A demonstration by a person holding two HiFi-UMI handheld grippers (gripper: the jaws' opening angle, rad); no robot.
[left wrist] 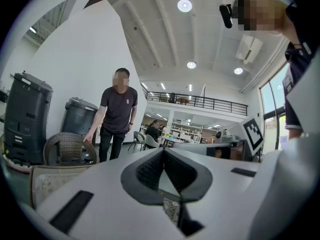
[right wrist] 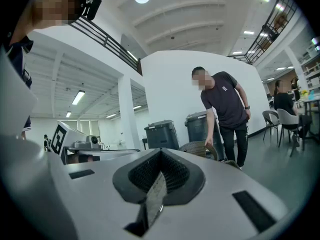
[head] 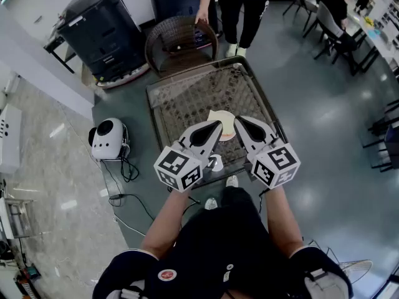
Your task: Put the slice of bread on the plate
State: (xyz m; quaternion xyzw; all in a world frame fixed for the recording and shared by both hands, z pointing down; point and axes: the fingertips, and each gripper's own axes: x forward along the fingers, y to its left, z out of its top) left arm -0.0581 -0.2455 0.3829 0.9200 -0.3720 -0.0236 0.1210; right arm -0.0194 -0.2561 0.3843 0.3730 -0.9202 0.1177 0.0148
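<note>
Bread not surely seen: a tan sliver (head: pixel 228 135) shows on the plate (head: pixel 219 118), mid tabletop (head: pixel 181 98) toward its near edge, mostly hidden by the claws.

Left claw (head: pixel 216 127) and right claw (head: pixel 239 121) hang over the plate, side by side. Both are pressed together, nothing between them.

Tabletop wicker, dark raised rim, far half bare. Bare floor right of the tabletop. Left of it, a white device (head: pixel 107 139) with cables. At the far edge, a wicker chair (head: pixel 181 39) with a person's hand (head: pixel 201 17) on it. Beyond the far-left corner, a lidded bin (head: pixel 103 30), contents hidden.
</note>
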